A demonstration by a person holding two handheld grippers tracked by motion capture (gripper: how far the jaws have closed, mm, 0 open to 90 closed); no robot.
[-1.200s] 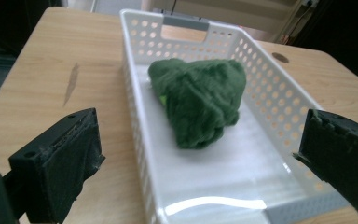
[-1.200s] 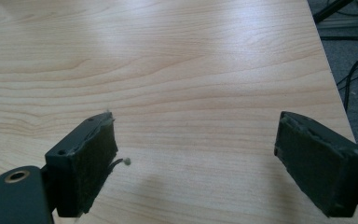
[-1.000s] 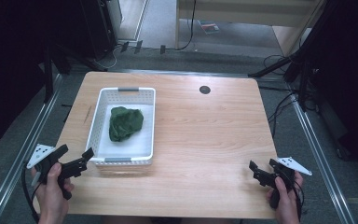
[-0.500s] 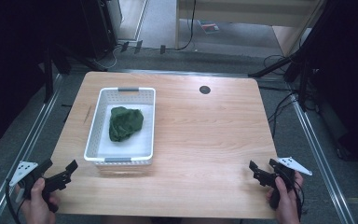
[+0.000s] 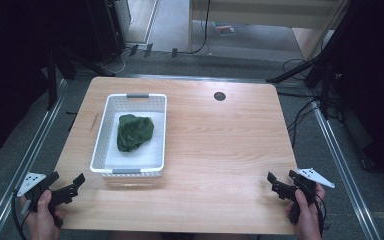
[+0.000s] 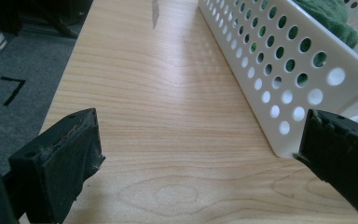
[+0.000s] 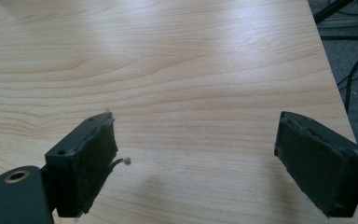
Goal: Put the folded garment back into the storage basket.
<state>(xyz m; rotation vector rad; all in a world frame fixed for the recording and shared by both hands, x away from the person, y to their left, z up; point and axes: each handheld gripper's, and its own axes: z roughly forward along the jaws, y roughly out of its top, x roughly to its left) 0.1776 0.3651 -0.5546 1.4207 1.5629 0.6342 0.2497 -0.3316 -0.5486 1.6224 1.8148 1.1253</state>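
Left gripper (image 5: 75, 181) is sitting at the table's (image 5: 220, 150) near-left corner, jaws standing wide apart with nothing between them, just beside the white basket's (image 5: 100, 145) near corner. Green cloth (image 5: 134, 131) is lying bunched inside the basket. Right gripper (image 5: 272, 181) is resting at the near-right edge, 2 jaws spread apart over bare wood, probably not touching it.

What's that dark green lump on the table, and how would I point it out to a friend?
Start at the light wooden table and find the white perforated plastic basket on its left half. Inside, on the basket's white floor, lies a crumpled dark green cloth. It is the only soft, coloured thing there; the small black round disc sits far off, on bare wood.
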